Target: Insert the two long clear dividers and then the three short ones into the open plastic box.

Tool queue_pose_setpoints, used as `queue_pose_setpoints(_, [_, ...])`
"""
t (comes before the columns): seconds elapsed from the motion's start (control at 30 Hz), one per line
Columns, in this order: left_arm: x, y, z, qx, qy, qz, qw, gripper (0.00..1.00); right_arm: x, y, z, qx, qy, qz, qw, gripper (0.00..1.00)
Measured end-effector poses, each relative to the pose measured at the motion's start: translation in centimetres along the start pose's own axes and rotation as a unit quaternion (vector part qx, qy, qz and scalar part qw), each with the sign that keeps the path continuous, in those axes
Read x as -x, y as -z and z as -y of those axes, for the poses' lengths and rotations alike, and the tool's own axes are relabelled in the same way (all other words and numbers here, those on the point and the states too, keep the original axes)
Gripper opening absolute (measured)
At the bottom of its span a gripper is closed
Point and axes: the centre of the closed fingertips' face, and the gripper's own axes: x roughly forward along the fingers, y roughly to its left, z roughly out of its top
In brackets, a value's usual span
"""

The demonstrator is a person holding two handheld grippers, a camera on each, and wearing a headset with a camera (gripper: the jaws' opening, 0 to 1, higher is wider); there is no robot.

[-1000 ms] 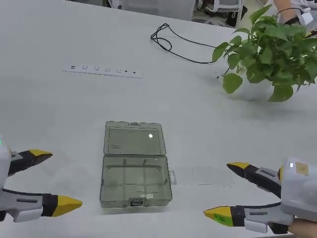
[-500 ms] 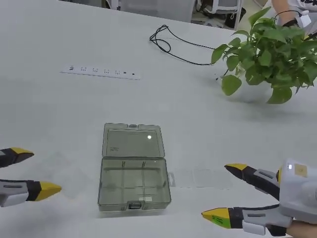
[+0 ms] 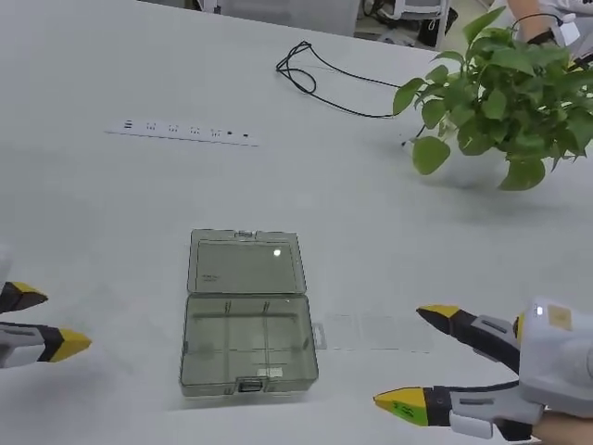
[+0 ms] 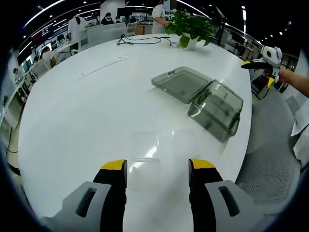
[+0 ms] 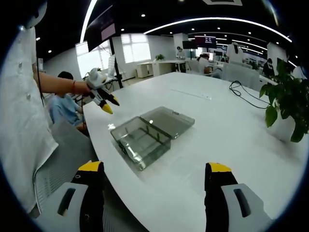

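The smoky clear plastic box (image 3: 248, 345) lies open at the table's near middle, its lid (image 3: 246, 263) flat behind it; faint partition lines show inside the base. Clear dividers (image 3: 375, 332) lie flat just right of the box. More clear pieces (image 4: 154, 147) rest on the table straight ahead of my left gripper (image 4: 157, 166), which is open and holds nothing. That left gripper (image 3: 44, 321) is at the far left, well clear of the box (image 4: 207, 99). My right gripper (image 3: 415, 357) is open and holds nothing, near the front edge beside the dividers. The box (image 5: 145, 135) sits ahead of it.
A white power strip (image 3: 176, 132) lies at the back left, a black cable (image 3: 315, 74) loops behind it, and a potted plant (image 3: 500, 93) stands at the back right. The table's rounded front edge (image 4: 244, 145) is close to the box. People sit at desks beyond.
My left gripper has drawn back to the left, away from the box. The right gripper has hardly moved. The box and dividers lie as before.
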Motion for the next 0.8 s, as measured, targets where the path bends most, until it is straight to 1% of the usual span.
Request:
queue_pose_setpoints(0.03, [-0.2, 0.1, -0.1, 0.001, -0.001, -0.004, 1.0000, 0.51, 0.0, 0.0, 0.0, -0.001, 0.000, 0.000, 1.0000, 0.86])
queue_pose_setpoints(0.13, [-0.8, 1.1, -0.6, -0.007, -0.008, -0.036, 0.9993, 0.51, 0.0, 0.0, 0.1, -0.002, 0.001, 0.000, 1.0000, 0.86])
queue_pose_setpoints(0.17, [-0.9, 1.2, -0.6, -0.008, -0.007, -0.039, 0.9992, 0.50, 0.0, 0.1, 0.1, -0.003, 0.002, 0.001, 1.0000, 0.86])
queue_pose_setpoints(0.2, [-1.1, 1.4, -0.7, -0.009, -0.008, -0.047, 0.9988, 0.49, 0.0, 0.1, 0.1, -0.004, 0.002, 0.001, 1.0000, 0.86])
queue_pose_setpoints(0.3, [-1.4, 1.7, -0.9, -0.011, -0.010, -0.057, 0.9983, 0.46, 0.0, 0.2, 0.2, -0.006, 0.004, 0.001, 1.0000, 0.86])
queue_pose_setpoints(0.4, [-1.8, 2.2, -1.4, -0.018, -0.022, -0.076, 0.9967, 0.46, 0.0, 0.3, 0.2, -0.009, 0.005, 0.002, 0.9999, 0.86])
queue_pose_setpoints(0.43, [-1.9, 2.3, -1.5, -0.020, -0.025, -0.079, 0.9963, 0.46, 0.0, 0.3, 0.2, -0.010, 0.005, 0.002, 0.9999, 0.86])
queue_pose_setpoints(0.47, [-1.9, 2.3, -1.6, -0.020, -0.026, -0.080, 0.9962, 0.45, -0.1, 0.3, 0.2, -0.010, 0.005, 0.003, 0.9999, 0.86])
queue_pose_setpoints(0.6, [-2.4, 2.7, -1.6, -0.018, -0.024, -0.097, 0.9949, 0.44, -0.1, 0.4, 0.2, -0.013, 0.007, 0.003, 0.9999, 0.86])
queue_pose_setpoints(0.67, [-2.5, 3.0, -1.7, -0.017, -0.028, -0.107, 0.9937, 0.44, -0.1, 0.4, 0.3, -0.014, 0.008, 0.004, 0.9999, 0.86])
queue_pose_setpoints(0.7, [-2.5, 3.0, -1.7, -0.019, -0.028, -0.108, 0.9935, 0.44, -0.1, 0.4, 0.3, -0.015, 0.008, 0.005, 0.9998, 0.86])
queue_pose_setpoints(0.8, [-2.6, 3.3, -1.9, -0.021, -0.033, -0.120, 0.9920, 0.43, 0.0, 0.4, 0.4, -0.016, 0.009, 0.006, 0.9998, 0.85])
